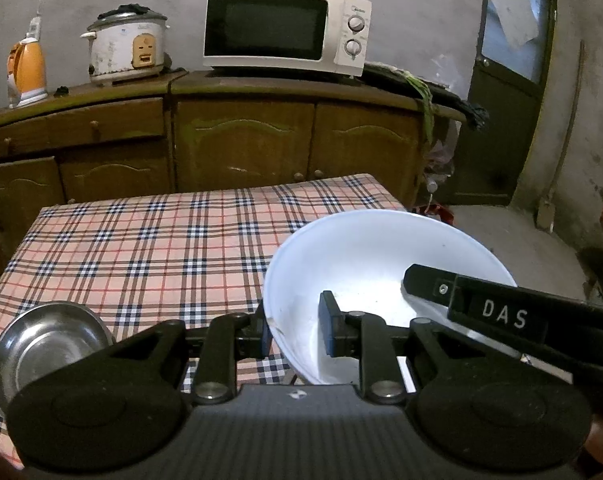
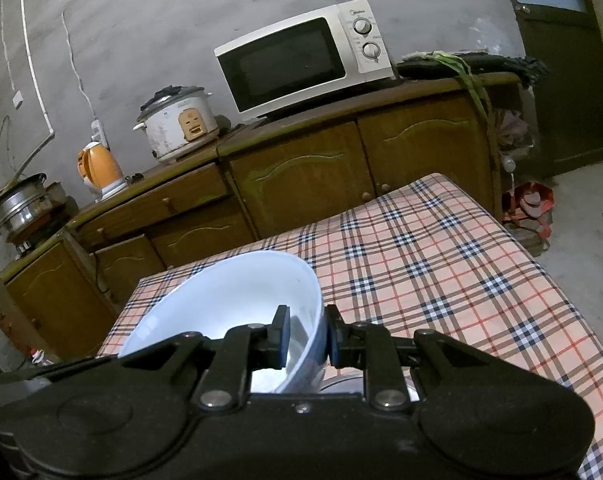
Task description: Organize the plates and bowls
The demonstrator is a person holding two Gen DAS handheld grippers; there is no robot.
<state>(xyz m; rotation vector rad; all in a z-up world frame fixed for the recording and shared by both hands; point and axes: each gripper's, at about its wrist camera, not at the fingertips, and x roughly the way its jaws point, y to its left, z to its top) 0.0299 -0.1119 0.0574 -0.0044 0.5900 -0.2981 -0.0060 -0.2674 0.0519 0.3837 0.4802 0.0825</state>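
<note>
A white bowl (image 1: 365,264) is held over the plaid-clothed table (image 1: 141,248), pinched at two places on its rim. My left gripper (image 1: 295,330) is shut on the rim's left side, one finger outside and one inside. My right gripper (image 2: 307,338) is shut on the bowl (image 2: 229,296) at the opposite rim; in the left wrist view its black finger (image 1: 429,284) reaches into the bowl from the right. A steel bowl (image 1: 41,344) sits on the cloth at the lower left, beside my left gripper. A sliver of shiny metal (image 2: 341,384) shows beneath the white bowl.
Behind the table runs a wooden cabinet (image 1: 241,144) carrying a microwave (image 1: 285,28), a rice cooker (image 1: 125,48) and an orange kettle (image 1: 25,68). A dark door (image 1: 509,80) stands at the right. A steel pot (image 2: 17,208) sits at the far left.
</note>
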